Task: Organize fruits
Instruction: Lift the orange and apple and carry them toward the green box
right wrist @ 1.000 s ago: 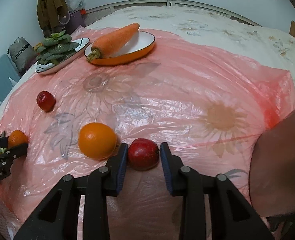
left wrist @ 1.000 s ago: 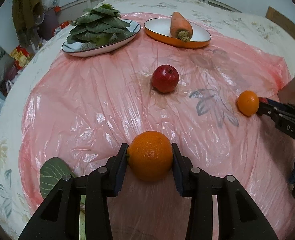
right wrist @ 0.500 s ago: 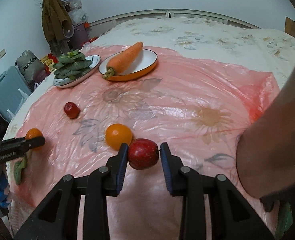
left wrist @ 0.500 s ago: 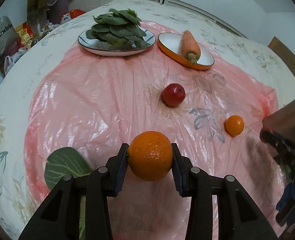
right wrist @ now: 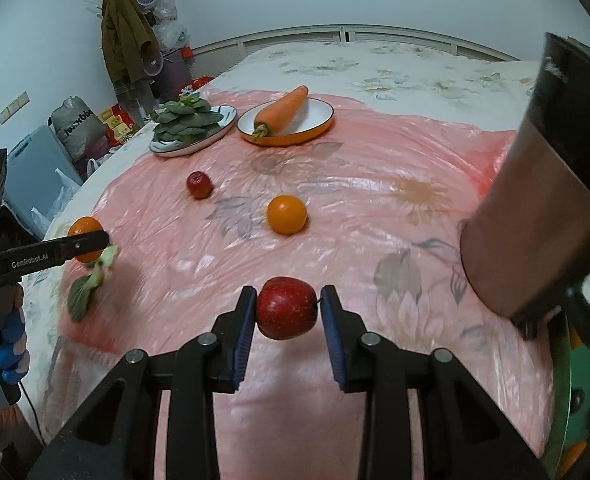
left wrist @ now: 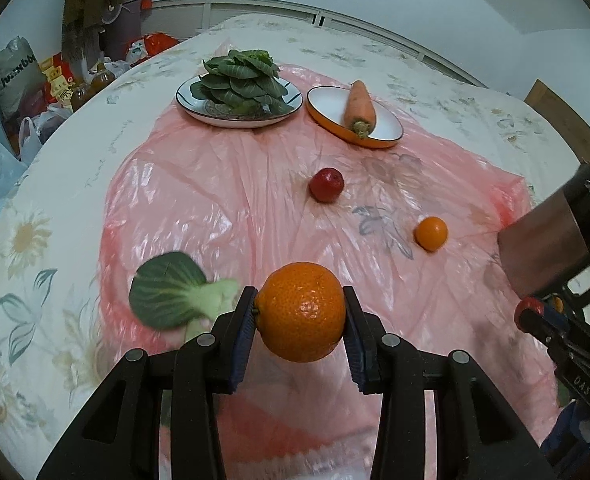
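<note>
My left gripper [left wrist: 299, 322] is shut on a large orange [left wrist: 299, 312] and holds it above the pink plastic sheet [left wrist: 223, 200]. My right gripper [right wrist: 287, 312] is shut on a red apple [right wrist: 287, 307], also lifted above the sheet. In the right wrist view the left gripper [right wrist: 83, 242] with its orange [right wrist: 83, 228] shows at the far left. A second orange [left wrist: 431, 233] [right wrist: 286, 215] and a small red apple [left wrist: 326, 185] [right wrist: 199, 185] lie loose on the sheet between us.
A plate of leafy greens [left wrist: 239, 98] [right wrist: 193, 128] and an orange-rimmed plate [left wrist: 327, 118] [right wrist: 315, 128] with a carrot [left wrist: 359, 106] [right wrist: 281, 110] stand at the far side. A loose green leaf [left wrist: 171, 294] [right wrist: 85, 292] lies at the sheet's left edge. A green container [right wrist: 567, 400] shows at right.
Both grippers have risen and pulled back with their fruit, so the table looks farther away. The loose orange and small apple have stayed in place.
</note>
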